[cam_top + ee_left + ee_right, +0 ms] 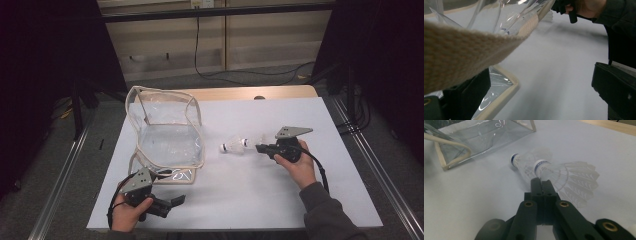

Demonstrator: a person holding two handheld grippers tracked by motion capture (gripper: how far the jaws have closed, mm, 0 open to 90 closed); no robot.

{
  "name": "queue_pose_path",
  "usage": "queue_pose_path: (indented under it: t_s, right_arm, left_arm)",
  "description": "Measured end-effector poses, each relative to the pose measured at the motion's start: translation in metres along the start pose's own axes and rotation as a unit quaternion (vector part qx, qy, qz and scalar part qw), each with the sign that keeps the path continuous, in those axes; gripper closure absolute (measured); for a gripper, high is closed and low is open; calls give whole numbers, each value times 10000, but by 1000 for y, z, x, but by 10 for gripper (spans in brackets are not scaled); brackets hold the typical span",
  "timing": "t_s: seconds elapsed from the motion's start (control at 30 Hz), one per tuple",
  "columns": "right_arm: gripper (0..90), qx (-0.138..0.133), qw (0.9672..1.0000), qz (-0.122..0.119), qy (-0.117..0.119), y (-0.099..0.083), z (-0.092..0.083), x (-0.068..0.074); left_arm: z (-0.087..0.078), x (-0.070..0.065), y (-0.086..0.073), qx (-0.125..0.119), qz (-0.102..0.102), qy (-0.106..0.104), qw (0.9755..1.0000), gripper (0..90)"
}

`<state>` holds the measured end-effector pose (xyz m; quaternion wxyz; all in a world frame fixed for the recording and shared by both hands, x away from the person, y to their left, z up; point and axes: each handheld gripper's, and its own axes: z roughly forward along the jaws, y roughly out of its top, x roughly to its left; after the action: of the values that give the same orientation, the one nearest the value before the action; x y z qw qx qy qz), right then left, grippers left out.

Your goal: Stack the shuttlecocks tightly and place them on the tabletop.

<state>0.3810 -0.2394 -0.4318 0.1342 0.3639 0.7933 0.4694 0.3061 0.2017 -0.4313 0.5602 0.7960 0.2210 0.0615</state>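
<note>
From the high view, a flat white bench (260,200) carries a clear plastic bag (167,132) with cream woven edging; its soft, glossy walls stand up in a boxy shape with the mouth open toward the person. Right of the bag, two white shuttlecocks (237,145) lie nested, rounded cork ends toward the bag. The right tool (260,148), matte black with a grey three-cornered plate, meets the feathered skirt of the nearer shuttlecock. The left tool (175,201) sits at the bench's near edge, just below the bag's lower corner, its jaws apart.

In the left gripper view, a coarse, basket-weave cream strap (461,52) of the bag crosses close to the lens, with crinkled shiny film (496,85) beneath. The two black jaws stand wide apart, one under the strap and film, the other over bare bench; whether the strap touches a jaw I cannot tell.

In the right gripper view, the jaws are pressed together, pinching the thin edge of the nearer shuttlecock's (564,178) translucent, ribbed skirt. Its cork bears a blue band. The second shuttlecock (524,162) lies tucked behind it.
</note>
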Motion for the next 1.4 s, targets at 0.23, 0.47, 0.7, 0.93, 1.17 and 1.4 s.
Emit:
queue_pose_path:
  t_s: [0.23, 0.47, 0.7, 0.93, 1.17, 1.4]
  right_arm:
    - [900, 63, 10000, -29, -2, 4, 7, -1]
    - [900, 142, 9999, -74, 21, 3, 12, -1]
    - [900, 146, 9998, -79, 118, 3, 17, 0]
    - [900, 158, 9996, -73, 220, 2, 23, 3]
    - [900, 155, 9995, -68, 281, 1, 28, 5]
    - [900, 160, 9993, -97, 309, 2, 33, 8]
  left_arm:
    - [0, 0, 0, 3, -1, 14, 10000, 22]
    - [0, 0, 0, -3, 3, -7, 10000, 22]
    - [0, 0, 0, 1, 2, 15, 10000, 22]
    - [0, 0, 0, 16, 21, 4, 10000, 22]
    - [0, 0, 0, 12, 16, 3, 10000, 22]
    - [0, 1, 0, 16, 19, 7, 10000, 22]
